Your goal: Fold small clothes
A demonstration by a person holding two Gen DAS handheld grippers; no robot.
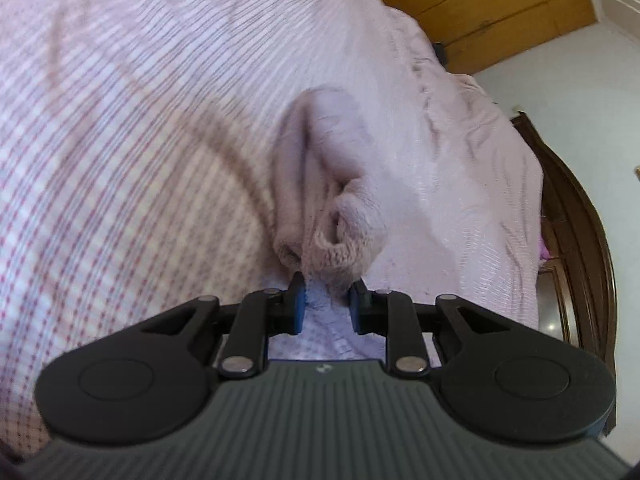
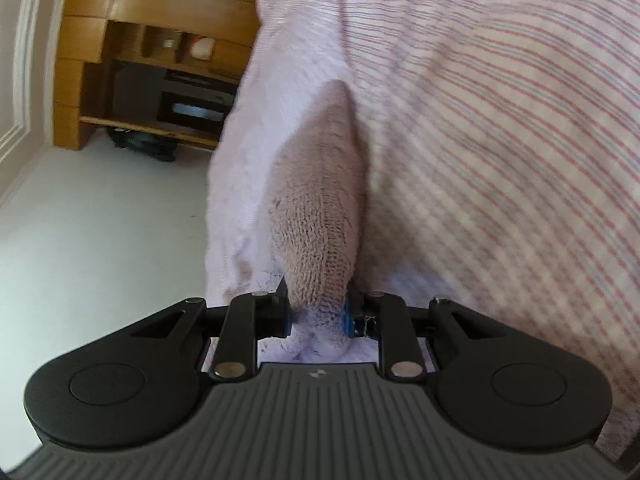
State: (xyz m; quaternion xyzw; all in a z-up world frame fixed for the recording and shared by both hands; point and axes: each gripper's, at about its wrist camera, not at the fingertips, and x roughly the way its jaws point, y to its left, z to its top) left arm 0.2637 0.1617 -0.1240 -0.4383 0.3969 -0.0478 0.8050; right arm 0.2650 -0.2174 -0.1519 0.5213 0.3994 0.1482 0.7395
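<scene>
Both claws, left claw (image 1: 326,294) and right claw (image 2: 318,312), are clamped on opposite ends of one pink knitted sock (image 1: 320,184), which I hold just above the striped bedsheet (image 1: 120,120), so I judge folding barely begun.

A striped pink bedspread (image 2: 500,120) fills the room, beside a wooden shelf unit (image 2: 132,60) and pale floor (image 2: 100,220).

two grippers, left gripper (image 1: 327,300) and right gripper (image 2: 318,312), one knitted sock (image 1: 320,184), one striped bedsheet (image 1: 140,120).
</scene>
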